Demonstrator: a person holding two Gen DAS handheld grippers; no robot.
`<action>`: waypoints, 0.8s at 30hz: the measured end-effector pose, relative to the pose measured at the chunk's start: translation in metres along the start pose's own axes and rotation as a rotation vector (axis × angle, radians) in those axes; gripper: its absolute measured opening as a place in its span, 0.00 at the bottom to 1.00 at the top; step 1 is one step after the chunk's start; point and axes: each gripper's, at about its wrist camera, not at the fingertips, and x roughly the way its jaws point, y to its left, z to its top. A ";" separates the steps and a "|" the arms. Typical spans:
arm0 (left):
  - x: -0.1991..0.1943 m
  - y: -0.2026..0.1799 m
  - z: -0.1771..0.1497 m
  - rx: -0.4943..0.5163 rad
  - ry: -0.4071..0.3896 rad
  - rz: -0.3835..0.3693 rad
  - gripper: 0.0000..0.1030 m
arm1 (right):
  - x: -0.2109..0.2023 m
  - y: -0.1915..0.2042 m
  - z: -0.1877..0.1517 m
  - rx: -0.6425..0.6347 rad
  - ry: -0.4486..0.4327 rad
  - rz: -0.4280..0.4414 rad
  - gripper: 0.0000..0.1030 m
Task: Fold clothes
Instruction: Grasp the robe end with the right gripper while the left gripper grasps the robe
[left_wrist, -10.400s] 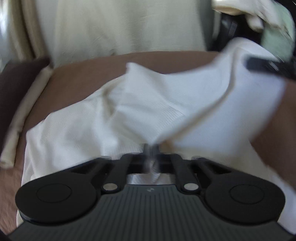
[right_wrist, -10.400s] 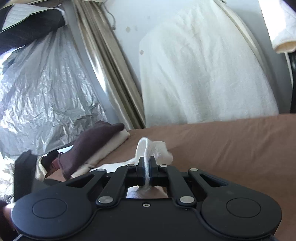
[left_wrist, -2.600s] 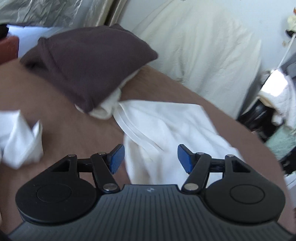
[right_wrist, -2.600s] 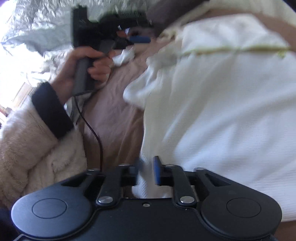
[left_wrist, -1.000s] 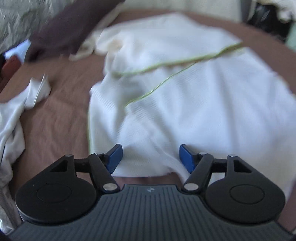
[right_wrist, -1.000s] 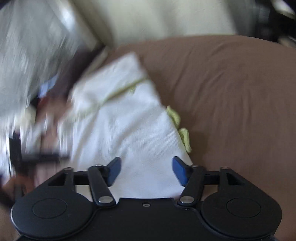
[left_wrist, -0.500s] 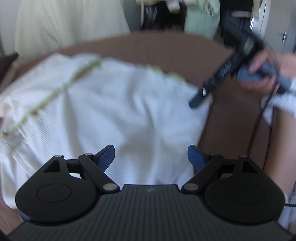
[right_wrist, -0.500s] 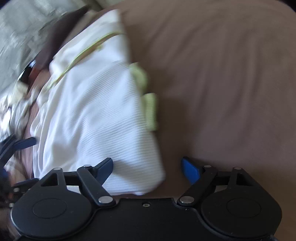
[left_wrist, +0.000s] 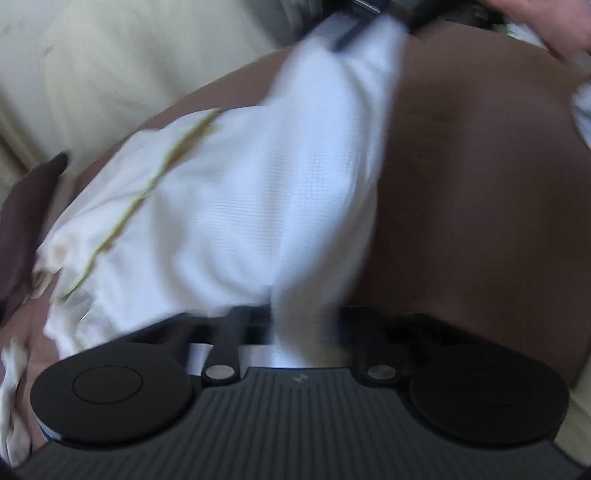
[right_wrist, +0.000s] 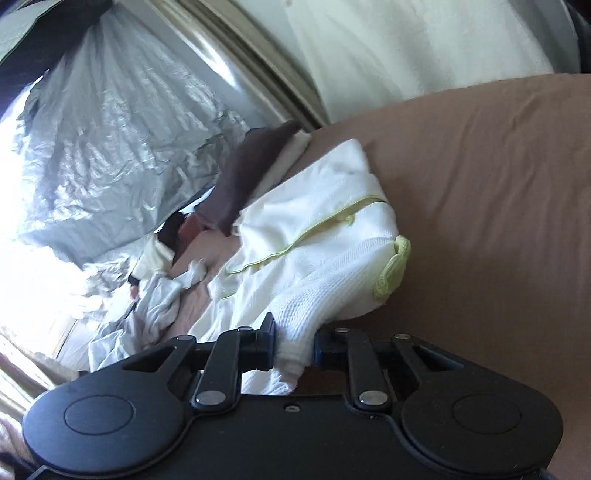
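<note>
Our right gripper (right_wrist: 293, 349) was closing its jaws on a bunched corner of the white garment (right_wrist: 325, 251), and the fabric filled the narrow gap between the pads. From that pinch the garment ran ahead of the gripper and up to its left. Its long axis lay along that slant, and its far end pointed toward a dark brown cushion (right_wrist: 251, 173). A thin green seam crossed the cloth partway along, and a green trim hung at its edge just right of the gripper's line. Our left gripper (left_wrist: 299, 325) was also closing, with a fold of the same garment (left_wrist: 258, 192) between its jaws, though blur hid the pads there. From it the cloth stretched forward and rose to the right, up to the other gripper near the top edge. Under the garment lay the brown sheet (right_wrist: 498, 206). Crumpled white clothes (right_wrist: 159, 299) sat well to the left.
</note>
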 end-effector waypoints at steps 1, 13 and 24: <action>-0.011 0.010 0.001 -0.055 -0.051 0.026 0.14 | 0.003 -0.002 -0.003 0.006 0.007 -0.024 0.21; -0.097 0.062 0.020 -0.229 -0.282 0.025 0.13 | -0.039 0.051 -0.018 -0.063 -0.228 -0.055 0.19; -0.182 0.041 0.036 -0.216 -0.297 -0.203 0.13 | -0.106 0.077 -0.047 0.000 -0.381 -0.046 0.19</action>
